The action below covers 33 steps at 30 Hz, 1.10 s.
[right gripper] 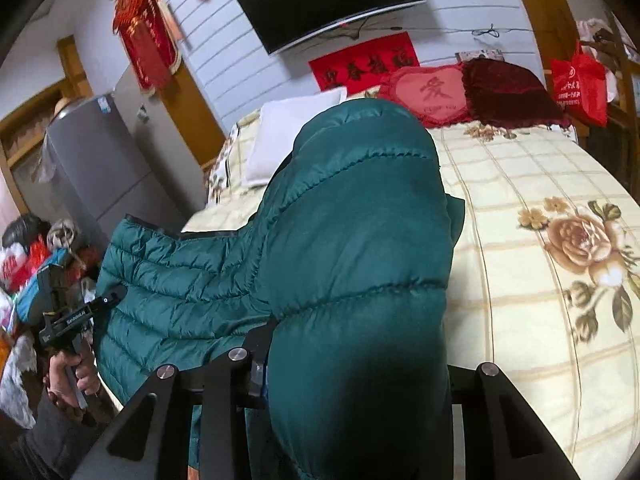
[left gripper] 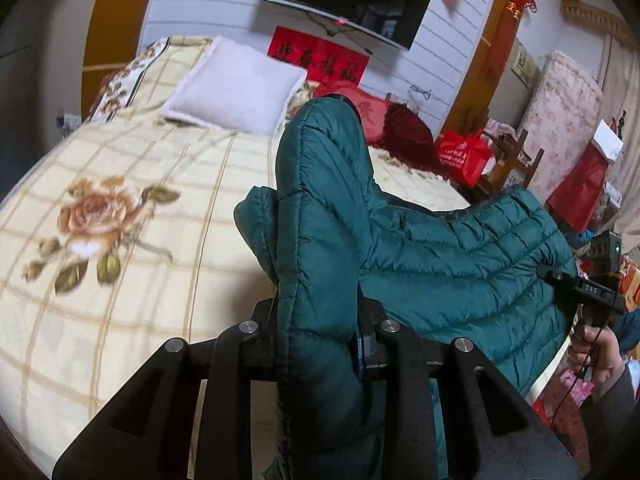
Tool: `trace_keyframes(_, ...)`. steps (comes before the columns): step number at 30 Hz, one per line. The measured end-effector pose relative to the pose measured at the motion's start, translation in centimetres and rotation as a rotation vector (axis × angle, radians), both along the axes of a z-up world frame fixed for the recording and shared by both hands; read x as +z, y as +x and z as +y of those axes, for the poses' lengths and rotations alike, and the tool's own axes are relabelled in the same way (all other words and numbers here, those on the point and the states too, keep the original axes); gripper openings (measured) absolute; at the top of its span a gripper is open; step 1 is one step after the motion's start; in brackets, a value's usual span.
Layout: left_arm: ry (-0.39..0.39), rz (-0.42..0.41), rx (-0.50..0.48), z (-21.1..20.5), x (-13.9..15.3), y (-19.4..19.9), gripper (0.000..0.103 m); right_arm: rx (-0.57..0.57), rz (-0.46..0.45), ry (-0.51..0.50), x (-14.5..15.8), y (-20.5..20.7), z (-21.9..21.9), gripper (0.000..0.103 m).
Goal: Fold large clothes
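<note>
Lift step in hand: teal quilted puffer jacket (left gripper: 420, 248) held above the bed's (left gripper: 120, 320) near edge, left gripper (left gripper: 320, 344) and right gripper (right gripper: 352, 360) clamped on it (fingers narrow). Next: lay flat mid-bed.

Left gripper (left gripper: 320, 344) tilts downward, jaws drawn close and clamped on a thick fold of the teal jacket (left gripper: 440, 264), which bulges up between the linkage arms. Right gripper (right gripper: 352, 380) matches it, pitched down, pads squeezed onto another padded fold. Seen from the left wrist view, the right hand (left gripper: 596, 350) wraps the handle at the far right, sleeve showing below. From the right wrist view, the left hand (right gripper: 70, 374) grips its handle at the left edge.
</note>
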<state>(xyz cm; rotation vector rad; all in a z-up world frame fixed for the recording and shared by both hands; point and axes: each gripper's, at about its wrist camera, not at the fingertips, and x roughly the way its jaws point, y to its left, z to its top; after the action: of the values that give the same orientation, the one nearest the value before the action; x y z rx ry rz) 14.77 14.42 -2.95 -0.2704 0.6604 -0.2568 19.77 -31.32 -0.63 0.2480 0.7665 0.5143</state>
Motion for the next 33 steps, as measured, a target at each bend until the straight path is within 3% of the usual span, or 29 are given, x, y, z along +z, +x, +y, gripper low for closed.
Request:
trace_keyframes(6, 0.024, 0.066, 0.031, -0.4, -4.9, 0.7, 0.025, -0.016, 0.042, -0.002, -4.5, -1.1, -0.1, 0.037)
trace_keyframes(9, 0.04, 0.104, 0.072, -0.3, -6.8, 1.4, 0.036, -0.043, 0.074, 0.005, -7.5, -0.1, -0.3, 0.042)
trace_keyframes(12, 0.058, 0.14, 0.103, -0.1, -7.2, 1.5, 0.051, -0.117, 0.2, 0.143, -10.0, 1.2, -2.5, 0.061)
trace_keyframes(14, 0.06, 0.138, 0.102, 0.4, -6.7, 1.3, 0.051, -0.171, 0.303, 0.336, -11.3, 1.5, -5.0, 0.061)
trace_keyframes(16, 0.047, 0.122, 0.114, 1.4, -5.8, 1.0, 0.054, -0.213, 0.316, 0.423, -11.0, 1.1, -6.8, 0.061)
trace_keyframes(18, 0.051, 0.088, 0.161, 2.5, -4.5, 0.4, 0.054, -0.249, 0.274, 0.436, -9.4, 0.2, -8.5, 0.061)
trace_keyframes(21, 0.029, 0.024, 0.208, 3.0, -2.3, -0.4, 0.056, -0.279, 0.171, 0.358, -5.5, -1.6, -9.1, 0.062)
trace_keyframes(24, 0.065, 0.0, 0.187, 0.5, -1.2, 0.7, 0.068, -0.268, 0.061, 0.207, -2.0, -2.7, -6.4, 0.063)
trace_keyframes(27, 0.074, 0.118, 0.145, -2.0, -3.0, 3.5, 0.068, -0.214, -0.011, -0.037, -0.7, -2.3, -0.8, 0.063)
trace_keyframes(29, 0.08, 0.254, 0.166, -2.5, -5.5, 5.0, 0.068, -0.181, 0.034, -0.121, -2.6, -1.6, 1.8, 0.063)
trace_keyframes(30, 0.092, 0.277, 0.174, -2.7, -5.7, 4.9, 0.068, -0.171, 0.093, -0.151, -4.2, -1.1, 2.7, 0.064)
trace_keyframes(32, 0.111, 0.238, 0.179, -2.9, -4.7, 3.6, 0.068, -0.17, 0.207, -0.205, -6.9, -0.2, 3.5, 0.064)
trace_keyframes(33, 0.124, 0.203, 0.176, -3.1, -3.7, 2.5, 0.068, -0.175, 0.208, -0.218, -6.7, -0.4, 3.6, 0.064)
